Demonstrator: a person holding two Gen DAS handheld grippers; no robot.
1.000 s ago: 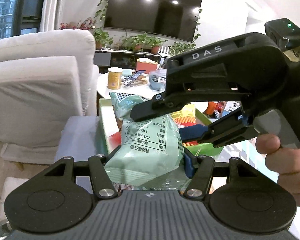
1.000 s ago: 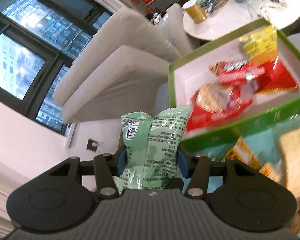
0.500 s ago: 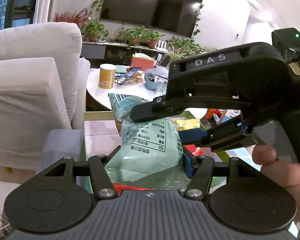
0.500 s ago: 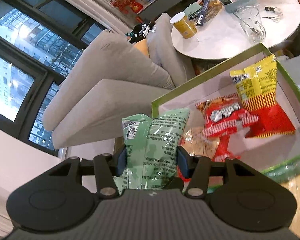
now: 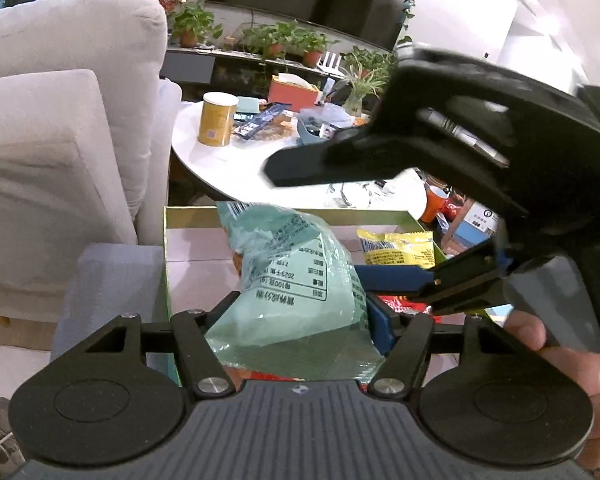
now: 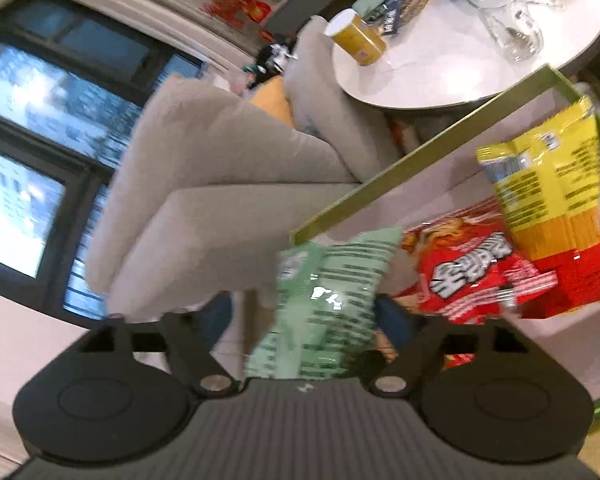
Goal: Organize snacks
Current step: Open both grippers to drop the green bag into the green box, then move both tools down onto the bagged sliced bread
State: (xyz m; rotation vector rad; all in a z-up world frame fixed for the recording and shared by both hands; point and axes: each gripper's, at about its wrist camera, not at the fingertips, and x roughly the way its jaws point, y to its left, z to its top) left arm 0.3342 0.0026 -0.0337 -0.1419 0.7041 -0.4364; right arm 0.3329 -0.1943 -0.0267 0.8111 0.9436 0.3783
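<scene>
A pale green snack bag (image 5: 296,280) hangs over the green-rimmed box (image 5: 284,213). My left gripper (image 5: 288,320) has its fingers spread wide on either side of the bag, and whether they touch it does not show. My right gripper (image 6: 304,312) has opened; the green bag (image 6: 324,300) sits tilted between its spread blue fingers (image 6: 392,320), blurred with motion. In the left wrist view the right gripper (image 5: 440,216) stands to the bag's right with its jaws apart. A red bag (image 6: 476,272) and a yellow bag (image 6: 548,188) lie in the box.
A white round table (image 6: 452,68) behind the box carries a yellow can (image 5: 217,119), a glass jug (image 6: 508,32) and small items. A light grey sofa (image 5: 52,140) stands to the left. A grey stool surface (image 5: 108,280) lies under the box's left edge.
My right gripper's fingers have opened from their grip on the green bag, and the bag has tilted toward the box. Both grippers have moved in over the box.
</scene>
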